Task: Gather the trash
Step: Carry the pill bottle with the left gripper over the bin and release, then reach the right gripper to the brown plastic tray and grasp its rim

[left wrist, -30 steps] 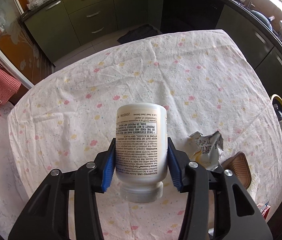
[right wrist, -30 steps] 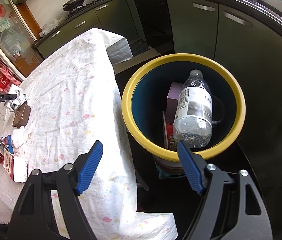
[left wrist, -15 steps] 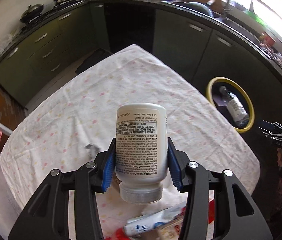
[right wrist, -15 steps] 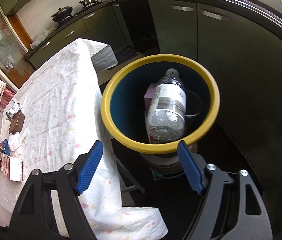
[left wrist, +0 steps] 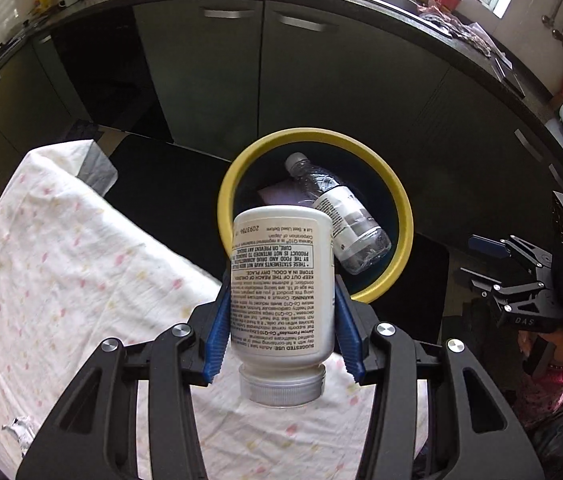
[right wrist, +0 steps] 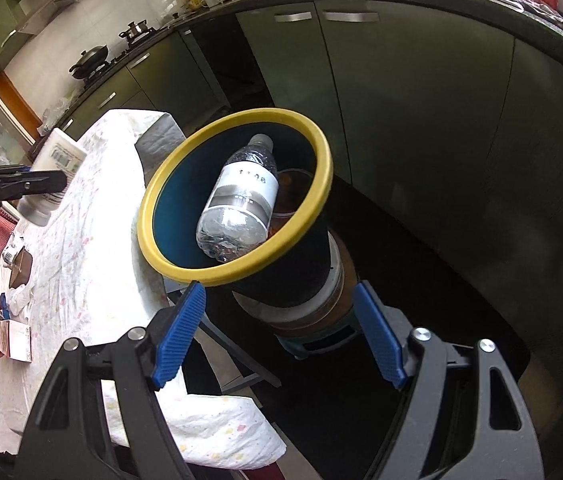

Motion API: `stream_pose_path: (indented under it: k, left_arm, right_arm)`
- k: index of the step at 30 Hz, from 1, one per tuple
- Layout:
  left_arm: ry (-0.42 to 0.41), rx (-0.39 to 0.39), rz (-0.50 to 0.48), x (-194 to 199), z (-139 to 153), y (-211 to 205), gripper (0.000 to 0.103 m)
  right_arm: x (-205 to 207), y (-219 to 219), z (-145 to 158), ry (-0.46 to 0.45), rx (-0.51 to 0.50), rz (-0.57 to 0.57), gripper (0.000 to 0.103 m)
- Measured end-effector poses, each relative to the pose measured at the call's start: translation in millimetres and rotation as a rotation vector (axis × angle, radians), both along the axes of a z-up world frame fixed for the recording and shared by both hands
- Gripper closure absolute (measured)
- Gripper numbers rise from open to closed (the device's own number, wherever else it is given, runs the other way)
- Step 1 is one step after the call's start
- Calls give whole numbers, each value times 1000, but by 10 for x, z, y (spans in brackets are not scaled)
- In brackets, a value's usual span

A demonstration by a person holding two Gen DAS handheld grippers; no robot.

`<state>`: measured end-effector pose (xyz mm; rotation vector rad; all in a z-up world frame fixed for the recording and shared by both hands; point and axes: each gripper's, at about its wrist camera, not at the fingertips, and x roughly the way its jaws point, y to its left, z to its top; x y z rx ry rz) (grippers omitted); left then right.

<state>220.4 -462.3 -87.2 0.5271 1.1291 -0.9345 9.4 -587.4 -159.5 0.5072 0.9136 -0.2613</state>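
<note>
My left gripper has its blue jaws pinching a white pill bottle by its sides, upside down, with the cap nearest to me. The bottle hangs over the edge of the tabletop, which has a flowery white cloth on it, and the yellow-rimmed trash bin sits just past it on the floor side. A clear water bottle already lies inside the bin. My right gripper has its jaws spread wide with nothing between them, and it points at the same bin. To do this step well, I think I should carry the pill bottle right over the middle of the bin's round mouth before I let go, not over the rim, or it could bounce off and roll on the floor. I should hold tight until then, then spread the jaws and let it drop. My right gripper should stay out of the way. More trash waits on the tabletop.
</note>
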Motion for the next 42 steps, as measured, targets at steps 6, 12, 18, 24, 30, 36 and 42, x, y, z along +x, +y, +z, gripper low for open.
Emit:
stream_pose_path:
  k: [6,12,18,24,30,36,42]
  left_arm:
    - [14,33,32,150,-306,-386,56]
    - [23,-8,78,235,-287,-399,42]
    - [-14,-113,84,86,250,77,39]
    - [-107,-318,155,-137,924,1118,25]
    - [-281,-472,384,-214,1230,2506,8]
    - [-363,-504,656,-208,973,3813,5]
    - [-442,-475,874,-331,545,4829,5]
  right_arm:
    - [-80,-145,-110,5,33,-30,30]
    - [-61,-139,-120,0,42,-30,30]
    - [-18,-47,-121,3,40,-12,30]
    - [56,85,-58,1,29,8,30]
    - [178,327,110,-8,-4,51,30]
    - [496,816,267,-19,-35,187,30]
    - [911,1562,435,-29,-75,404,30]
